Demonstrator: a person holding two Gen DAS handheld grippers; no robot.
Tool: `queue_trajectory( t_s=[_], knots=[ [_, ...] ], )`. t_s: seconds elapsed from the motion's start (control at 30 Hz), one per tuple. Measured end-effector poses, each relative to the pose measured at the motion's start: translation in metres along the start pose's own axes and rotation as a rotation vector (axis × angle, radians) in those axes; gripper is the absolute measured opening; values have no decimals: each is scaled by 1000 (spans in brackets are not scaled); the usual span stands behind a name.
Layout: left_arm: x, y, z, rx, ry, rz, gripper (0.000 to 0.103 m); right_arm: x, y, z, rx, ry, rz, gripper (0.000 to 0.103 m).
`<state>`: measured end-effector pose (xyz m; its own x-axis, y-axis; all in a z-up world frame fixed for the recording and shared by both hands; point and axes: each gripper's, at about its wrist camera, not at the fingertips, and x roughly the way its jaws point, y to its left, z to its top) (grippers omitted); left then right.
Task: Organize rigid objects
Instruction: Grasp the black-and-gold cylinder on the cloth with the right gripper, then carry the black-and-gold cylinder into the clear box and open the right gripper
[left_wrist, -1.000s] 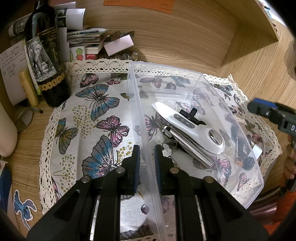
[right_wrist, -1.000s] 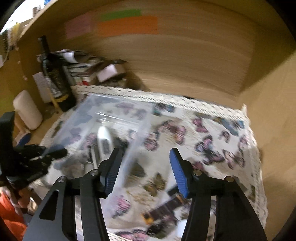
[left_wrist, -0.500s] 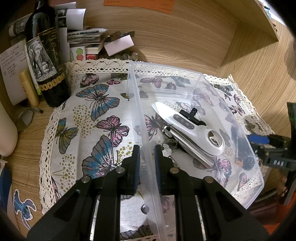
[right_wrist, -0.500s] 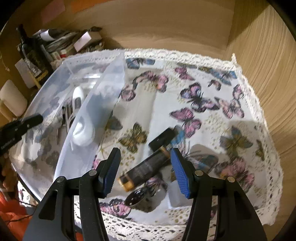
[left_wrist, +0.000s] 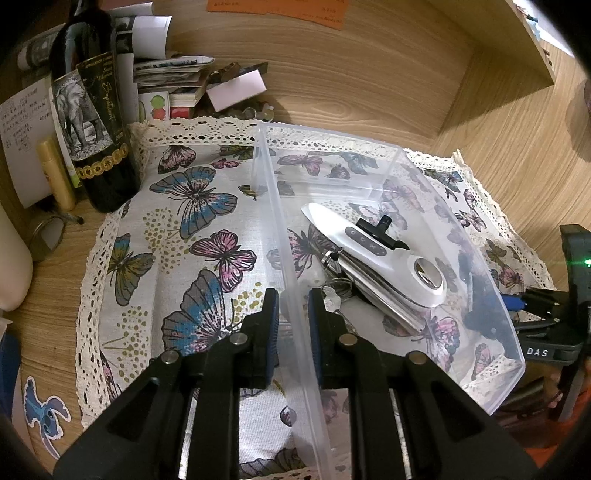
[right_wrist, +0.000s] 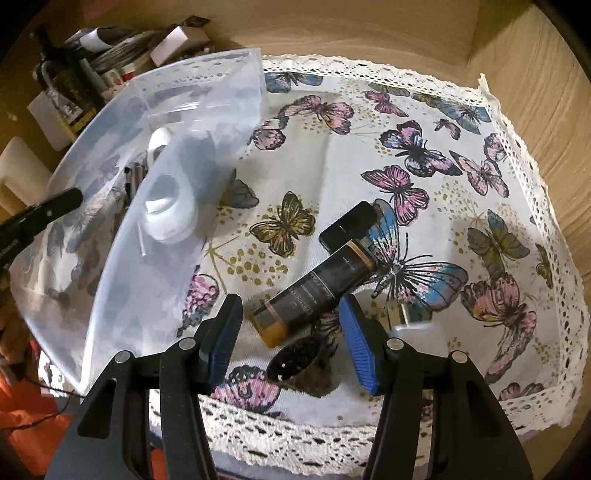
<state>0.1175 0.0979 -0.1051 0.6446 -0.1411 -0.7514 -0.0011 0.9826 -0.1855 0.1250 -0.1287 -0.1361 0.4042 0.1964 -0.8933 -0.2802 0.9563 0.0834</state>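
Tube (right_wrist: 325, 280), dark with gold end, lying tilted on butterfly cloth (right_wrist: 424, 122), lower end sitting between right gripper (right_wrist: 291, 332) pads, cap end pointing up-right away from it. Right jaws apart, straddling tube, not pressing on it. Small dark perforated piece (right_wrist: 295, 363) just below tube, between the fingers too. Clear small item (right_wrist: 410, 314) just right of right pad, blurred, cannot identify.

Bin (left_wrist: 399, 162), clear plastic, clamped by left gripper (left_wrist: 291, 325) on its near left wall; pads on either side of the wall, nearly together. Inside bin, ahead-right of left gripper: white device (left_wrist: 373, 247) with button row and metal disc, black T-shaped part (left_wrist: 380, 225) behind it, steel bars (left_wrist: 373, 291) under it, keys (left_wrist: 332, 295) just past right pad. In right view, bin (right_wrist: 207, 122) ahead-left of gripper, tube outside it on cloth.

Wine bottle (left_wrist: 92, 122) with elephant label far ahead-left of left gripper, gold stick (left_wrist: 55, 173) beside it, stack of papers (left_wrist: 173, 81) behind. Sticker (left_wrist: 44, 410) on wood at lower left. Right gripper body seen at right edge of left view, beyond bin.
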Motion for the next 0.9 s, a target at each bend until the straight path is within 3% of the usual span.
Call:
queue_trajectory(
  t_s=[0.07, 0.17, 0.27, 0.6, 0.9],
  knots=[
    [0, 0, 0, 1, 0, -1, 15, 1, 0, 2, 6, -10, 0, 51],
    [-1, -1, 0, 0, -1, -2, 15, 5, -3, 8, 21, -21, -22, 32],
    [-1, -1, 0, -1, 0, -3, 15, 7, -5, 12, 25, -45, -45, 22],
    [0, -1, 0, -1, -1, -4, 15, -26, -1, 31, 2, -188, -68, 22],
    [0, -2, 0, 0, 0, -4, 15, -57, 24, 55, -58, -315, -1, 22]
  ],
)
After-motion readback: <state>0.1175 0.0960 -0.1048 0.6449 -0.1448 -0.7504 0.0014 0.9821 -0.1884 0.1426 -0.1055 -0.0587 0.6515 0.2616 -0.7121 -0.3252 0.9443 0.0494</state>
